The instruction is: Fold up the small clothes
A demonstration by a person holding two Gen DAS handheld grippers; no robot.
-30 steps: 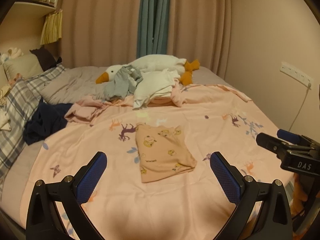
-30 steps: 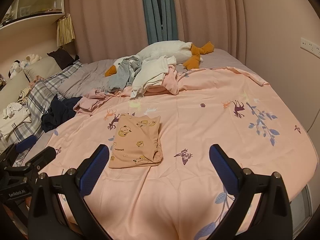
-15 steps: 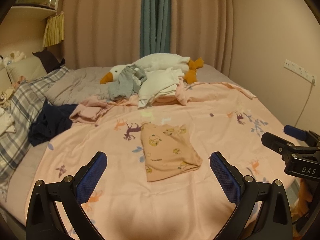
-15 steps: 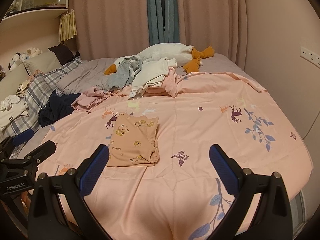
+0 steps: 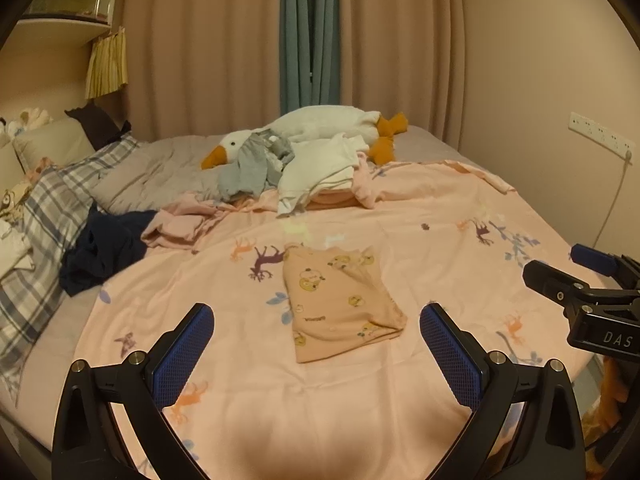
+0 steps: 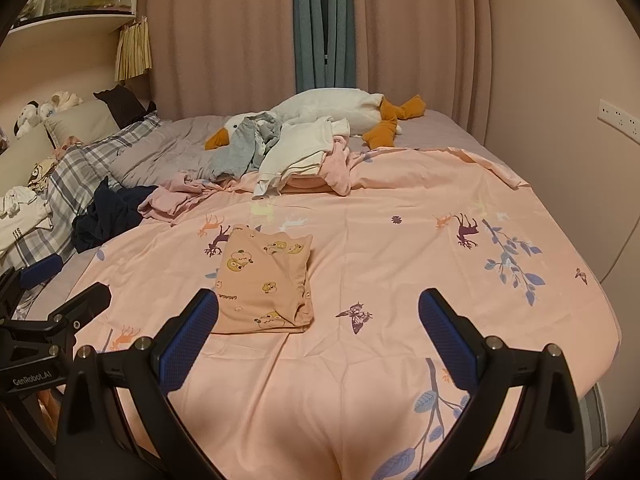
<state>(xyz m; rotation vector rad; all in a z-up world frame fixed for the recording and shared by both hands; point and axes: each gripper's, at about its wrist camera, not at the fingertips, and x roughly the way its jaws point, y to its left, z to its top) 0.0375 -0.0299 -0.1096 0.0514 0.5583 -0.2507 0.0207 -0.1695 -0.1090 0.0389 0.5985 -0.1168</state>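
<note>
While garment point(image 5: 340, 304) lies folded, both tools hover open, w/o contact.

- The pink printed bedspread point(image 6: 400, 280) lies bare and flat right of the folded peach garment point(image 6: 264, 284); tongs can pass there freely.
- Left of the garment, a dark navy garment point(image 5: 104, 252) and crumpled pink cloth point(image 5: 180, 226) crowd the bed's edge.
- Behind it, a heap of white and grey clothes point(image 6: 288, 148) against the plush goose point(image 6: 332, 110) blocks the far side.
</note>
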